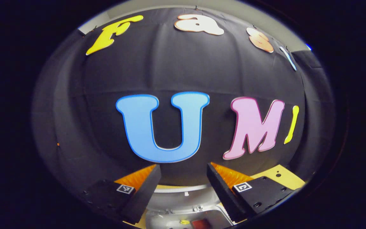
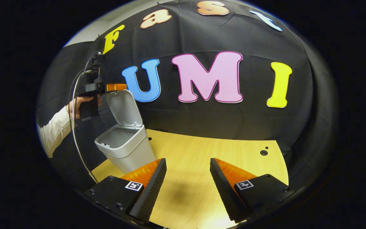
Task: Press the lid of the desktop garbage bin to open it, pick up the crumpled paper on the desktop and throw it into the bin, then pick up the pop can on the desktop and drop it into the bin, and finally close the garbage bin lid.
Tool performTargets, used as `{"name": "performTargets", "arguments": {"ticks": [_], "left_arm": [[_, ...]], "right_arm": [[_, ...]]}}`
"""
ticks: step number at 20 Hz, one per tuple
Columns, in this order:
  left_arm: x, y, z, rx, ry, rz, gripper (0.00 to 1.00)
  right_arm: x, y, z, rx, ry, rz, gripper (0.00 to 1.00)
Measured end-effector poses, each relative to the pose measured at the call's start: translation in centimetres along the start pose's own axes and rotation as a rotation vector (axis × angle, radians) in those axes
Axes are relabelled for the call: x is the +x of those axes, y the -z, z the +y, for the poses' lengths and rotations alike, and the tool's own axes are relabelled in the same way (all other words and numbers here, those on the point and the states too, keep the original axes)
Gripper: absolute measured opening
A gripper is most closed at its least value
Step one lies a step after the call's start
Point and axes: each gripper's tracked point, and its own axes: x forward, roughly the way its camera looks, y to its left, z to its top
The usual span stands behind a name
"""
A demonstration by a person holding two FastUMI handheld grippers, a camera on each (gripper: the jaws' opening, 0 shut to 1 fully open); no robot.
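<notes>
Gaping over smooth grey plastic bin, left gripper, lid upright.

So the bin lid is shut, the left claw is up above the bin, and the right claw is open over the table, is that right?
Not quite: the lid is open, standing upright behind the mouth of the bin, as the right gripper view shows. The rest holds: the left claw is above the bin, and the right claw is open over the table.

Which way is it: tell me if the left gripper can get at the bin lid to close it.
Probably yes. The left gripper hangs open just above the top edge of the raised lid of the bin, with nothing between them in the right gripper view.
</notes>
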Motion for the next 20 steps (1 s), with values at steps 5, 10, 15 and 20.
{"name": "performTargets", "arguments": {"ticks": [5,10,15,20], "left_arm": [[-4.3,2.6,-2.5,-0.028,0.065,0.106,1.00],[-8.8,6.5,-3.1,-0.059,0.093,0.212,0.95],[-11.9,11.1,-3.4,-0.031,0.125,0.368,0.95],[-12.5,14.6,-4.1,-0.051,0.155,0.490,0.98]], "right_arm": [[0.5,0.2,-0.2,0.017,-0.003,0.007,0.90],[1.7,0.2,0.7,0.023,-0.038,0.015,0.92],[2.7,0.2,1.9,0.042,-0.074,0.019,0.92],[3.1,0.1,1.9,0.047,-0.082,0.017,0.92]]}}
